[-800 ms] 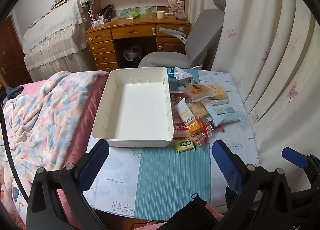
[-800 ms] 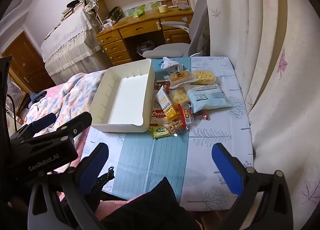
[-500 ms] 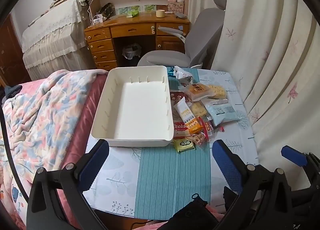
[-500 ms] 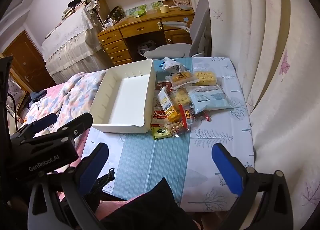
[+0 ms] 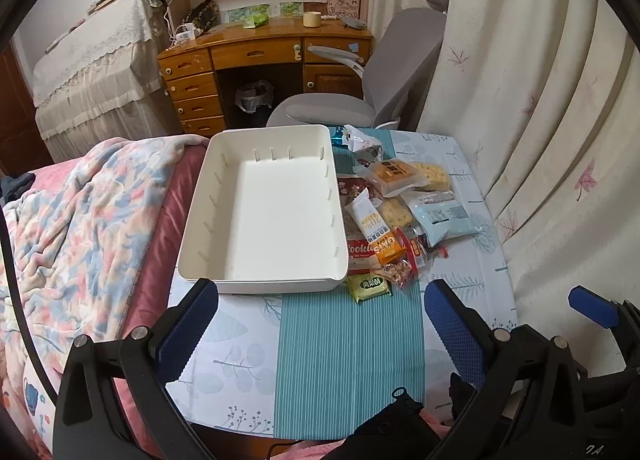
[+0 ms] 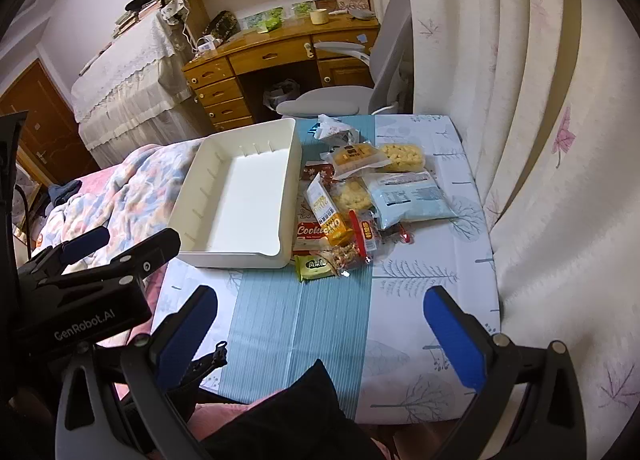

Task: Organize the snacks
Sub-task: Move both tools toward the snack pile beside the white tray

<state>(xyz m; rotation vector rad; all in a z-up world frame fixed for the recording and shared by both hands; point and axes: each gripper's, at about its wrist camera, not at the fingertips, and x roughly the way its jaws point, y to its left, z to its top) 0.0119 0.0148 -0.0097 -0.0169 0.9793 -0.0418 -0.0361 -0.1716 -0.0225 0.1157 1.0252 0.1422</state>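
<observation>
Since the earlier frames nothing has shifted. My left tongs (image 5: pixel 320 316) gape empty at lower frame; the white rectangular plastic tray (image 5: pixel 224 260) sits centre (bare inside), snack packets (image 5: pixel 394 212) piled beside its right wall. My right tongs (image 6: pixel 320 316) gape empty too.

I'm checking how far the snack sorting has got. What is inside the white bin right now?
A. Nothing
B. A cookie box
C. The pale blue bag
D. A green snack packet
A: the white bin shows only its bare floor, while the snack packets all lie on the table beside it.
</observation>
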